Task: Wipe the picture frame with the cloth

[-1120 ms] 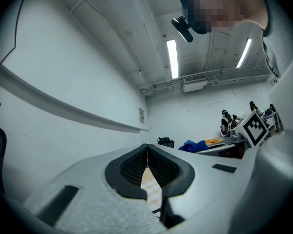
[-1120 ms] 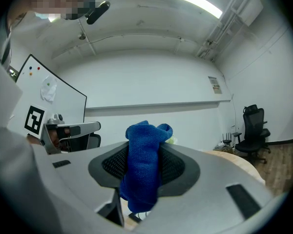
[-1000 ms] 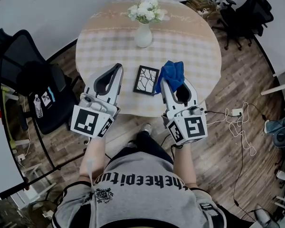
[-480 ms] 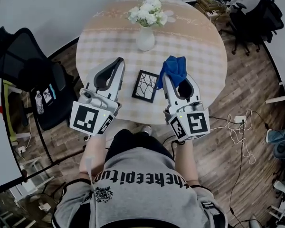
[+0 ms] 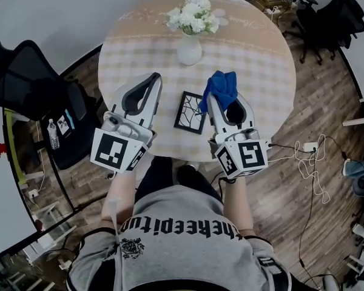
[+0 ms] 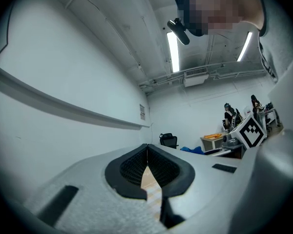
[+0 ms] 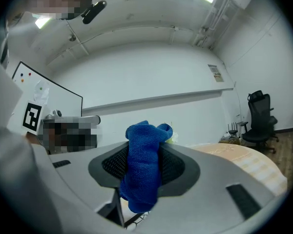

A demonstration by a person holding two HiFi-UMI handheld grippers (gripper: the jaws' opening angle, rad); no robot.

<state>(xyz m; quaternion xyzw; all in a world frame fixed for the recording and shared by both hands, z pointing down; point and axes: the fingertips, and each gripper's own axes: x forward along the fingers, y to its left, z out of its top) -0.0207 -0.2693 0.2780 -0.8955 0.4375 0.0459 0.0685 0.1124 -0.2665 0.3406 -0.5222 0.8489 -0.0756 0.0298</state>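
A small black picture frame point(image 5: 190, 111) with a white branching pattern lies flat near the front edge of the round table point(image 5: 255, 59). Just right of it, my right gripper point(image 5: 213, 97) is shut on a blue cloth point(image 5: 222, 88), which bunches up past the jaw tips; in the right gripper view the cloth point(image 7: 144, 167) hangs between the jaws. To the frame's left my left gripper point(image 5: 155, 79) is shut with nothing in it; its jaw tips point(image 6: 147, 147) meet in the left gripper view. Both grippers point up and away from the tabletop.
A white vase of pale flowers point(image 5: 190, 35) stands behind the frame, mid-table. A black office chair point(image 5: 33, 96) is at the left; more chairs point(image 5: 330, 17) stand at the back right. Cables and a power strip point(image 5: 306, 156) lie on the wooden floor.
The head view has shifted slightly, so the table sits a little higher and further right. Both grippers have edged forward toward the frame. The cloth stays clamped.
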